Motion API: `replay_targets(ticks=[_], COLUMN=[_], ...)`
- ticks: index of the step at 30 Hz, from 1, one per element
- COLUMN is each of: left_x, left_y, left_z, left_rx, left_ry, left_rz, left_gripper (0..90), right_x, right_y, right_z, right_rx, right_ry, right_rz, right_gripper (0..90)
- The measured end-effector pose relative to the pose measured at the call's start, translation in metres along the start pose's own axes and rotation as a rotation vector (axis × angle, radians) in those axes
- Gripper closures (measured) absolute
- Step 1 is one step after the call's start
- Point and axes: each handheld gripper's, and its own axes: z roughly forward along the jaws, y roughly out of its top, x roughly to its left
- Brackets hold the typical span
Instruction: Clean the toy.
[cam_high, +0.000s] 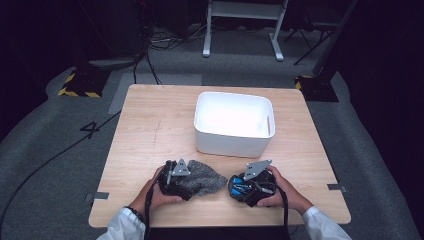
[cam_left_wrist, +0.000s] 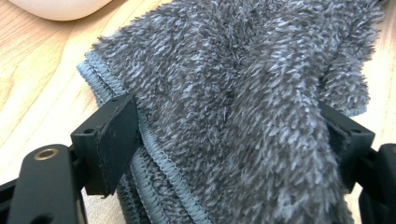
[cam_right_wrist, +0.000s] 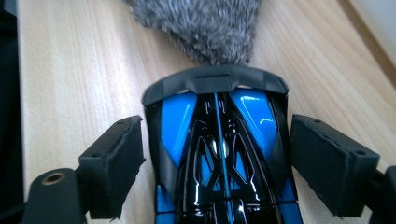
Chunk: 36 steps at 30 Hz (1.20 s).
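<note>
A white bin (cam_high: 233, 125) sits on the wooden desk (cam_high: 145, 130). Everything else lies on the near side of the bin, close to the person.

A fuzzy grey cloth (cam_high: 202, 177) lies on the desk just in front of the bin, a bit to its left. The left gripper (cam_high: 176, 179) is at the left end of the cloth. In the left gripper view, the cloth (cam_left_wrist: 243, 102) is bunched up between the two black jaws. The jaws stand wide, and the cloth fills the gap. One pad (cam_left_wrist: 114, 140) sits against the stitched edge. I cannot tell if the jaws are squeezing the cloth or just touching it.

A blue and black toy car (cam_high: 241, 188) lies in front of the bin too, a bit to its right, just beside the tip of the cloth. The right gripper (cam_high: 250, 187) is over the car. In the right gripper view, the car (cam_right_wrist: 219, 149) sits between the jaws, with its nose close to the cloth (cam_right_wrist: 205, 28). The jaws are open. There is a small gap on each side of the car, so they do not hold it.
</note>
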Motion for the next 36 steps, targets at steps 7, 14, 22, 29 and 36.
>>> replay_targets(ticks=[7, 14, 22, 29, 36], left_x=[0.0, 0.0, 0.0, 0.0, 0.0], left_y=[0.0, 0.001, 0.001, 0.004, 0.004], left_z=[0.0, 0.001, 0.001, 0.004, 0.004], left_rx=[0.0, 0.003, 0.007, 0.015, 0.014], left_ry=[0.001, 0.002, 0.005, 0.008, 0.008], left_rz=[-0.001, 0.003, 0.005, 0.005, 0.005], left_gripper=[19.3, 18.9, 18.8, 16.5, 16.4], right_x=[0.0, 0.001, 0.001, 0.002, -0.001], right_y=[0.0, 0.005, 0.008, 0.007, 0.004], right_z=[0.009, 0.015, 0.015, 0.01, -0.011], right_rx=[0.044, 0.058, 0.069, 0.058, -0.012], right_ry=[0.003, -0.002, -0.017, -0.017, -0.033], right_rz=[-0.004, -0.004, -0.015, -0.041, -0.024], right_gripper=[18.8, 19.5, 24.2, 24.9, 25.0])
